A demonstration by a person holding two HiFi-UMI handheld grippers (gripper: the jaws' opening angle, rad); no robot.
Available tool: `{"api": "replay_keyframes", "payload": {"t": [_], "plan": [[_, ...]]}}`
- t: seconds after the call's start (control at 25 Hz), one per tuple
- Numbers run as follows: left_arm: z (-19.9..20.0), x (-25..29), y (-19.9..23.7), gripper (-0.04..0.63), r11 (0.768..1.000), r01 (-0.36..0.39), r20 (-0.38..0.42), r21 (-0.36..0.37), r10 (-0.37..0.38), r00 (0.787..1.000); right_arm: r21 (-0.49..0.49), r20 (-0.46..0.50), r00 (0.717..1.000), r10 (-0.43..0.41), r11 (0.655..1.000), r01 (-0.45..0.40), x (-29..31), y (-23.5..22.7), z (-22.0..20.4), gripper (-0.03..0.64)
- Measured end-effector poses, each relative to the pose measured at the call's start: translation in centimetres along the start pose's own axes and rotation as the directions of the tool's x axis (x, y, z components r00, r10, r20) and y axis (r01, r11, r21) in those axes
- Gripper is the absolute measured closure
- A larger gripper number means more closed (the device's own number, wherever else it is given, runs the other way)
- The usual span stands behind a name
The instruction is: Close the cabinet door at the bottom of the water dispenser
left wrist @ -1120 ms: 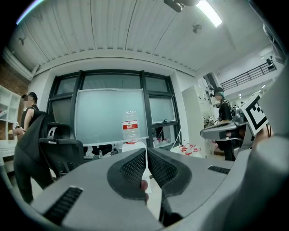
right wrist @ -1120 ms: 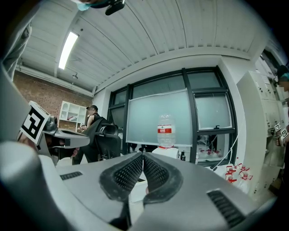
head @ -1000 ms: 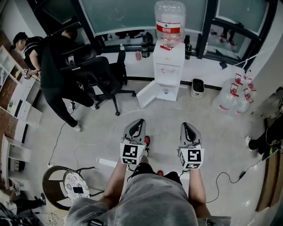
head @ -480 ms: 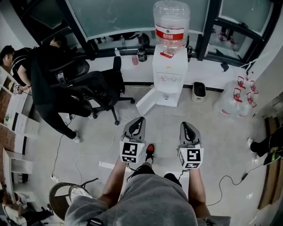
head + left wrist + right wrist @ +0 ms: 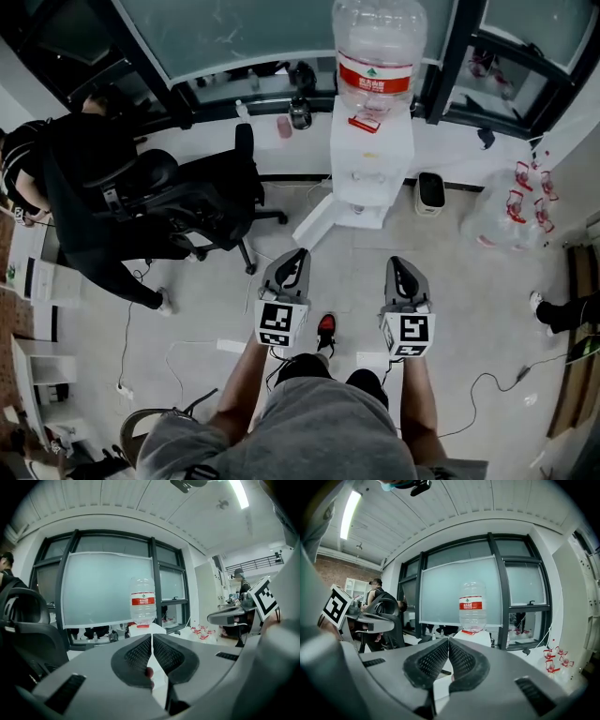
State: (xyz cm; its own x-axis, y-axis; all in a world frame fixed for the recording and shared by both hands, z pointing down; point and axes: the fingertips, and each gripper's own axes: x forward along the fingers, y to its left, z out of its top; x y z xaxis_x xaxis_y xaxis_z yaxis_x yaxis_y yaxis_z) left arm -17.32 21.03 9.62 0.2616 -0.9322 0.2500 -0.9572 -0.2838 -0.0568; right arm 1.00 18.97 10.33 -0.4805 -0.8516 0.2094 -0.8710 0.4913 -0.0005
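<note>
Here the left claw (image 5: 295, 255) and right claw (image 5: 398, 262) both sit pinched shut on nothing, held side by side towards the white water dispenser (image 5: 372, 159) at the pale floor's (image 5: 469, 309) far edge, presumably to push its white bottom cabinet door (image 5: 316, 223), swung open leftward, with blunt tips

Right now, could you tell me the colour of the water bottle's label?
Red; the label shows best in the head view.

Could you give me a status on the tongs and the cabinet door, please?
Left tongs, right tongs shut, empty. Cabinet door open, not yet reached. Office chair left of path.
</note>
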Motion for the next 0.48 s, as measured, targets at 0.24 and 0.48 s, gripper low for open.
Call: {"api": "replay_keyframes", "payload": {"t": [0.24,0.48], "plan": [[-1.7,3.8,3.6,0.563,1.0,0.009,-0.033,-0.022,-0.01,0.999,0.017,-0.054,0.998,0.025,1.0,-0.025,5.9,1.3,-1.2,0.597],[-4.3,7.4,7.1,0.563,0.999,0.019,-0.066,-0.036,-0.021,0.998,0.033,-0.084,0.996,0.037,0.999,-0.034,11.9,2.2,-3.0,0.597]]}}
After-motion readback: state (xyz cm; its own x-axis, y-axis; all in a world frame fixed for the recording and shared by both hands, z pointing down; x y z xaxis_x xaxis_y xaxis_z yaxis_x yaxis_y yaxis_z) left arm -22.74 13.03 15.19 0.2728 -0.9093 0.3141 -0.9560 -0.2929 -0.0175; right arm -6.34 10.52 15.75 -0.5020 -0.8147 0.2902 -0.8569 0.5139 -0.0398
